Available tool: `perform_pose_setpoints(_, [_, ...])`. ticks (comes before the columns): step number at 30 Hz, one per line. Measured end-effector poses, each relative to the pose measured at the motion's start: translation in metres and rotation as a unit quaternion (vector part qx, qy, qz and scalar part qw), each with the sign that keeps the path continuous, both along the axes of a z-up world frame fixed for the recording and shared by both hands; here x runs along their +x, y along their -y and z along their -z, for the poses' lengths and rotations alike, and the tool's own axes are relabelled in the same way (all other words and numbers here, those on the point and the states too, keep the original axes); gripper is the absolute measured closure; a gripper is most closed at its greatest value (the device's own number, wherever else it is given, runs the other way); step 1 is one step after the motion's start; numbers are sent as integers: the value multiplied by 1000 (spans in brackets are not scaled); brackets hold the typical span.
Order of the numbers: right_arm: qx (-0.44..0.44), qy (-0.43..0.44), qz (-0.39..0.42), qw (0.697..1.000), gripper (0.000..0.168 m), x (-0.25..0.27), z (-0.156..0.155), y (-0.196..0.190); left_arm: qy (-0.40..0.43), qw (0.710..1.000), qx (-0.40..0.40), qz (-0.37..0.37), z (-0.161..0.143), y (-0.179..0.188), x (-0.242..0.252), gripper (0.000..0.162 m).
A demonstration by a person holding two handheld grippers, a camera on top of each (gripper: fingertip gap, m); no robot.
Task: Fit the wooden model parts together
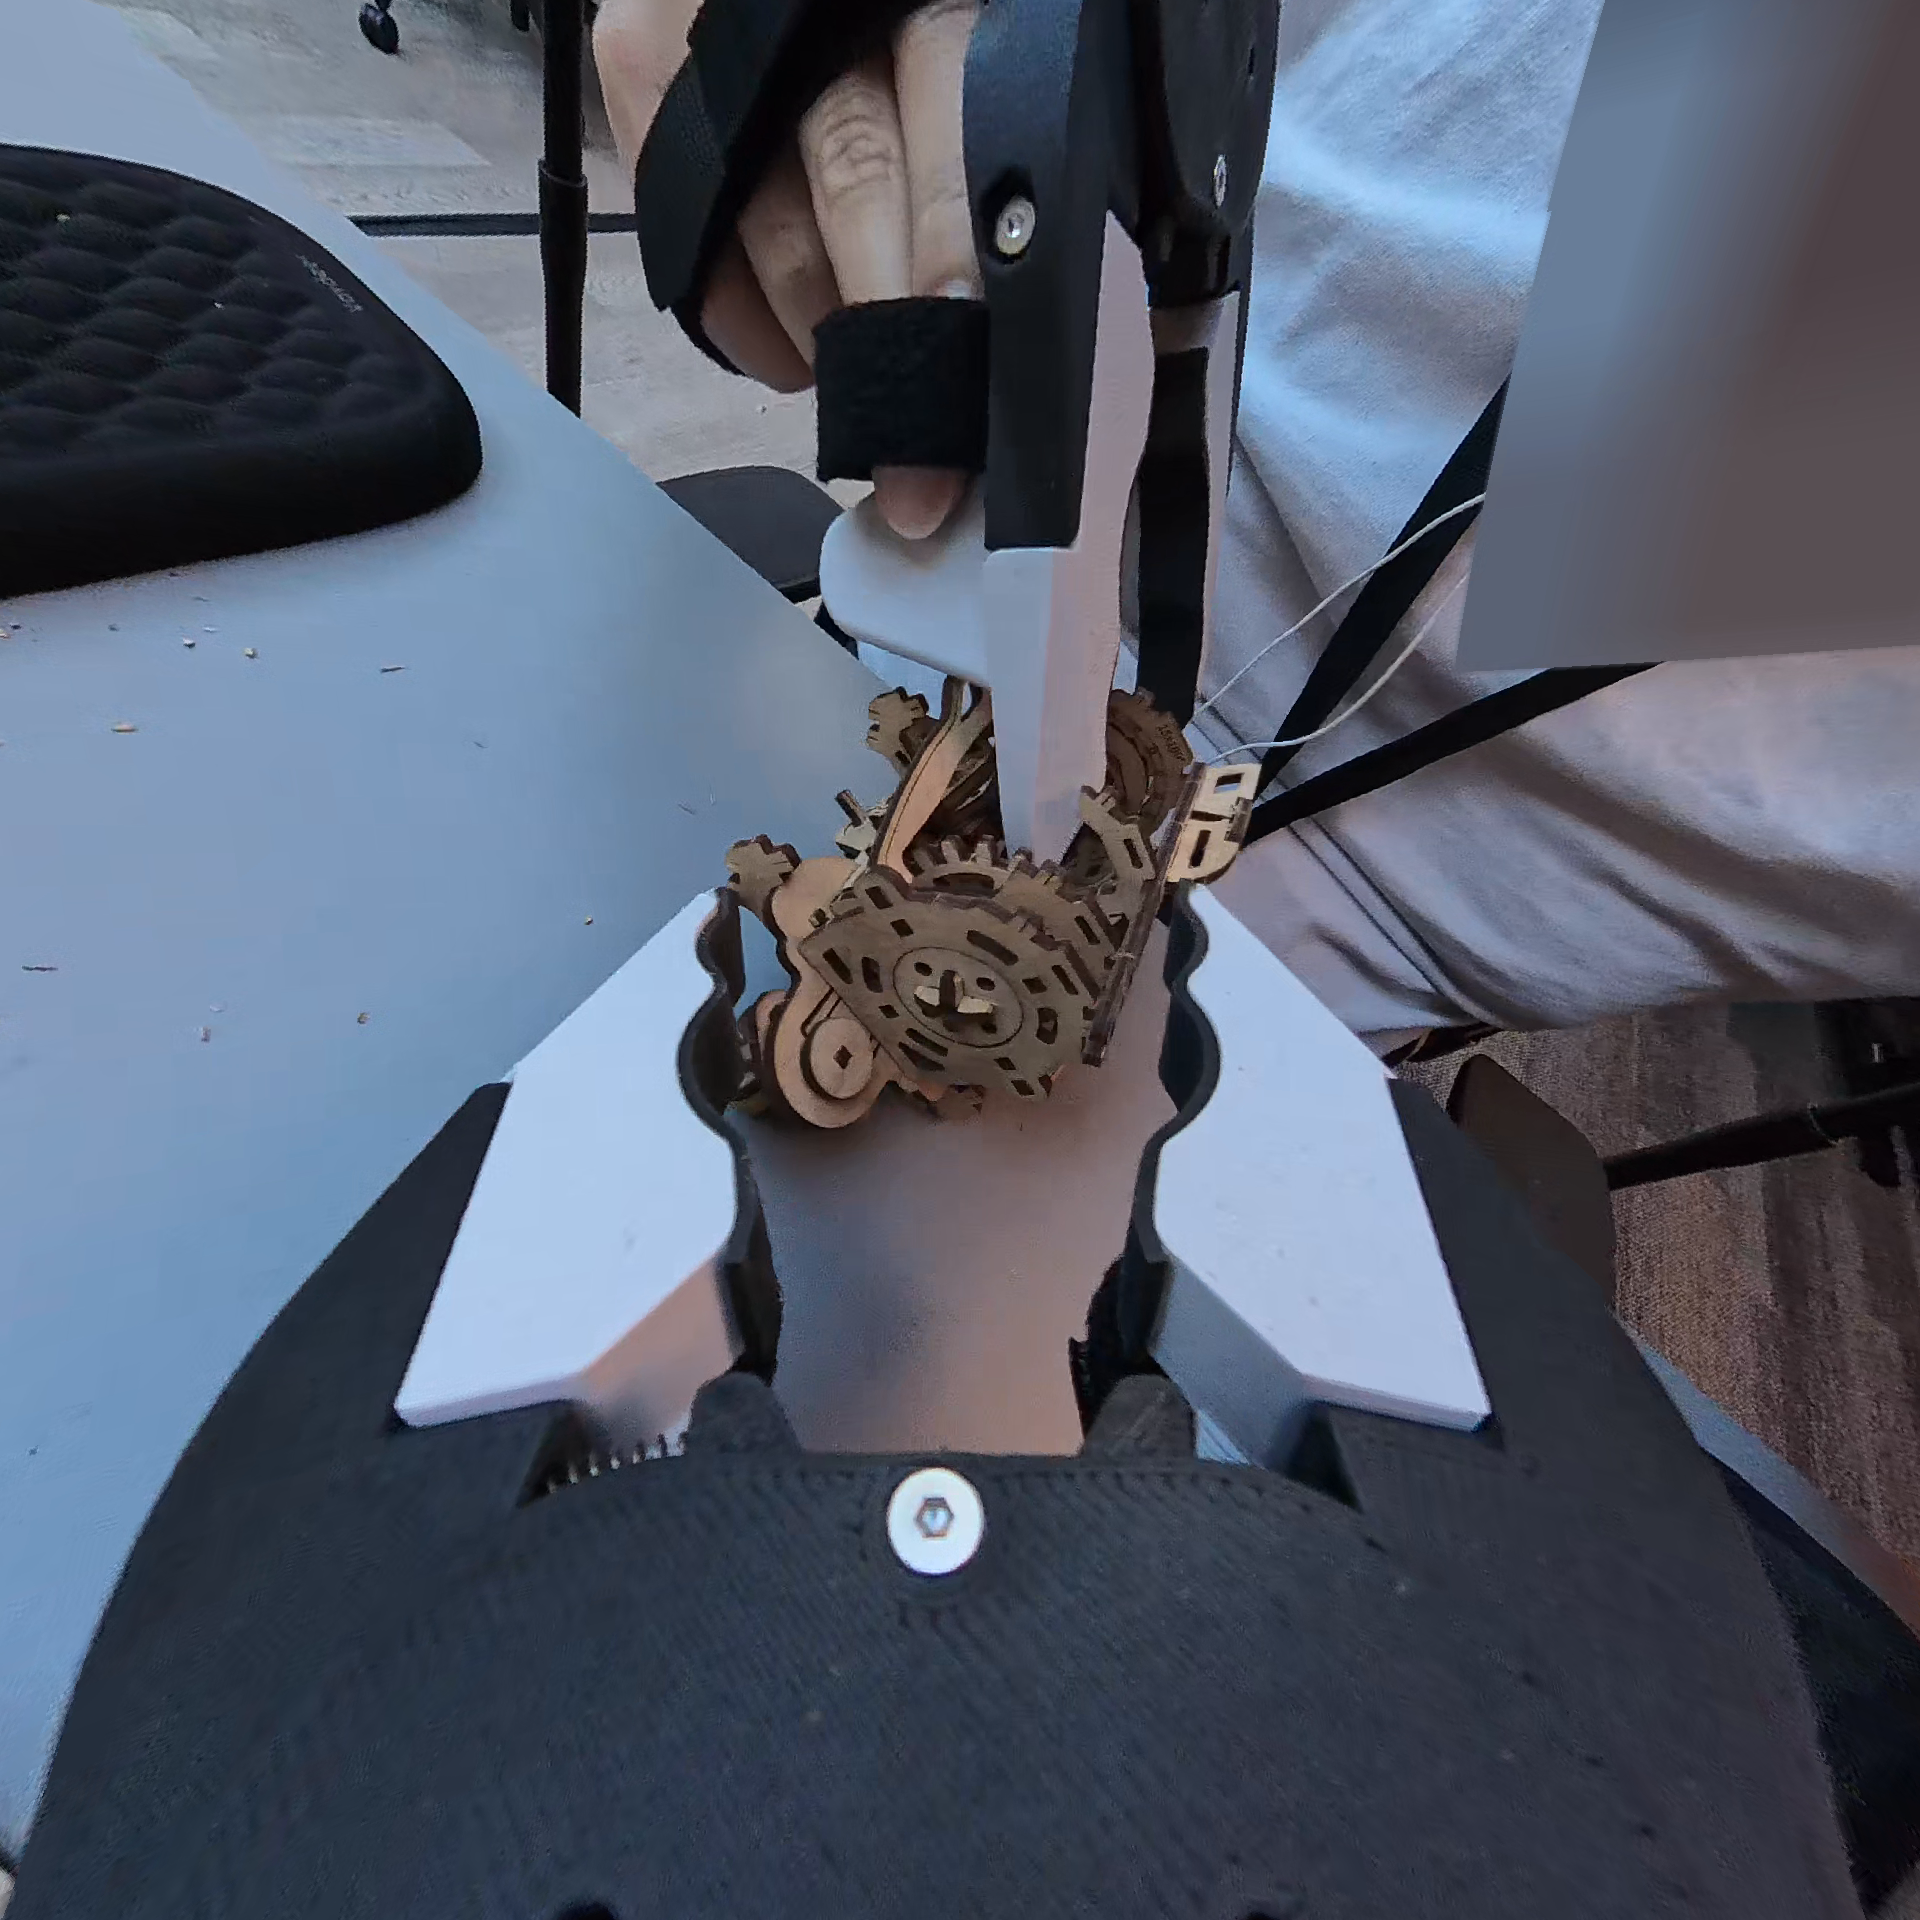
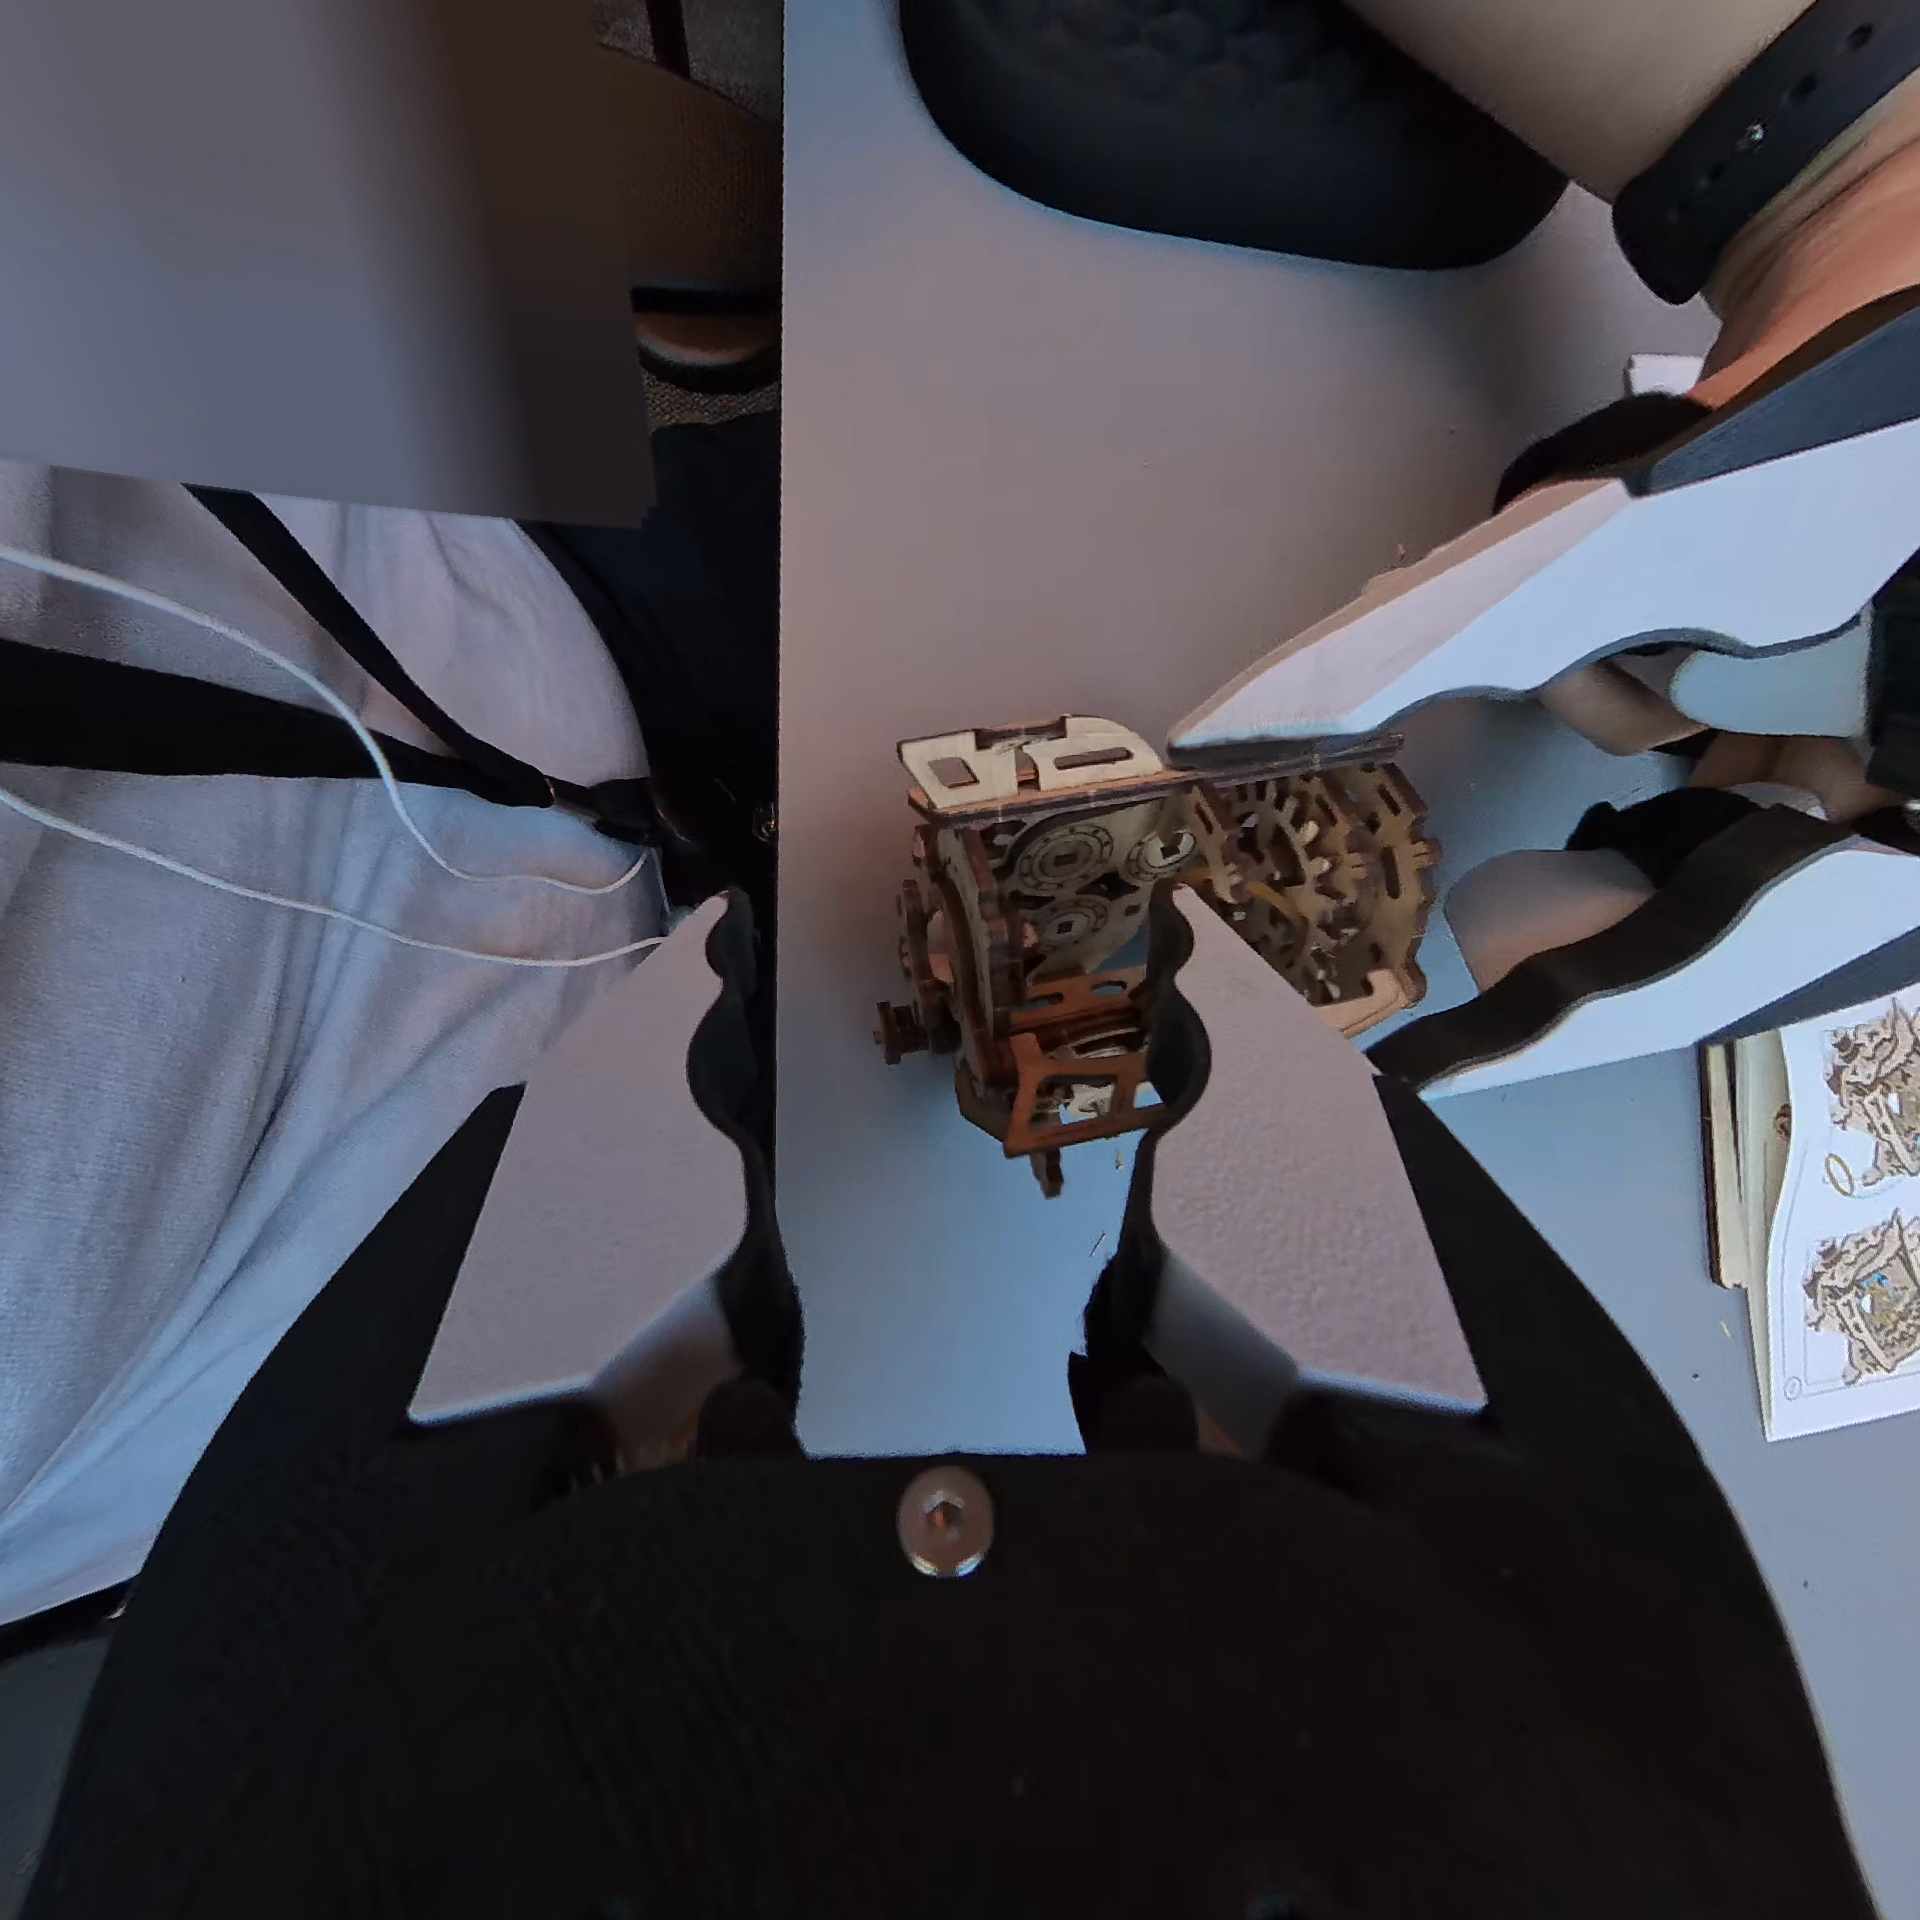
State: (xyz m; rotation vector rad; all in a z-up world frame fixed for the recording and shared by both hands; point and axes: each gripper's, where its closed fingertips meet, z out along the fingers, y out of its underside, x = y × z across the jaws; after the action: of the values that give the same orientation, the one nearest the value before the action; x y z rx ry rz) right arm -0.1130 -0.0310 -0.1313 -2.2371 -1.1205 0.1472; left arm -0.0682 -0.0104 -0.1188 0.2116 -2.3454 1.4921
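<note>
Your left hand-held gripper [image 1: 945, 935] fills the foreground of its own view, jaws set wide on either side of the wooden model [image 1: 935, 987]. From the right wrist view, one finger [image 2: 1455, 655] lies flat on the model's thin top panel and the other sits by its underside. I cannot tell whether it is truly clamping or only bracketing.

The model sits at the bench [image 1: 312, 831] edge nearest you, tilted, with its gear faces exposed.

Your right hand-held gripper [image 1: 1112, 769] is open and holding nothing. One white finger is dipped down among the gears, and the other is clear of the wood.

I judge you are seating or nudging an inner part. Press straight along the slot, not sideways, since the thin teeth look easy to snap. Brace with the left on the solid panel, not on the gears. Keep the work over the bench rather than past its edge.

A white string [image 1: 1351, 623] trails off beside the model; keep it out of the teeth. The instruction sheet [image 2: 1829, 1195] lies farther in.
</note>
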Motion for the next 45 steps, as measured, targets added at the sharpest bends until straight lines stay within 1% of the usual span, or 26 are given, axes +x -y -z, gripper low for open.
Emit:
perform_pose_setpoints(1, [-3, 2, 2, 1000, 93, 1, 1, -1, -4, 1000, 1, 3, 2, 1, -1, 84])
perform_pose_setpoints(4, [-19, 7, 13, 1000, 93, 3, 4, -3, -19, 1000, 5, 9, 5, 2, -4, 85])
perform_pose_setpoints(11, [-25, -9, 24, 999, 94, 0, 2, -3, -21, 1000, 2, 3, 5, 2, -4, 86])
perform_pose_setpoints(14, [-18, -21, 24, 999, 99, 1, -1, -3, -21, 1000, 3, 3, 5, 2, -4, 86])
perform_pose_setpoints(18, [-23, -72, 18, 997, 108, -2, -9, -1, -20, 1000, 3, 1, 5, 2, -4, 86])
perform_pose_setpoints(22, [-39, -133, 17, 990, 112, -2, -14, 1, -19, 1000, 3, 0, 5, 2, -4, 86])
perform_pose_setpoints(25, [-47, -184, 8, 982, 115, -4, -23, 3, -19, 1000, 3, 0, 5, 2, -3, 86])
perform_pose_setpoints(27, [-49, -199, 3, 979, 121, -4, -26, 5, -19, 1000, 3, -4, 5, 2, -2, 86])
perform_pose_setpoints(29, [-53, -194, 4, 980, 120, -3, -24, 6, -20, 1000, 3, -5, 5, 2, -1, 86])
perform_pose_setpoints(31, [-48, -178, 11, 983, 113, 0, -20, 3, -19, 1000, 3, -5, 5, 2, -2, 86])
perform_pose_setpoints(32, [-46, -176, 10, 983, 113, 0, -20, 3, -19, 1000, 3, -5, 5, 2, -2, 86])
perform_pose_setpoints(37, [-46, -173, 16, 984, 113, 2, -20, 3, -19, 1000, 3, -5, 5, 2, -2, 86])
perform_pose_setpoints(41, [-56, -172, 56, 982, 114, 5, -23, -2, -17, 1000, 4, -7, 5, 2, -2, 86])
perform_pose_setpoints(45, [-77, -161, 116, 977, 114, 12, -27, -6, -19, 1000, 6, -14, 5, 2, -2, 86])
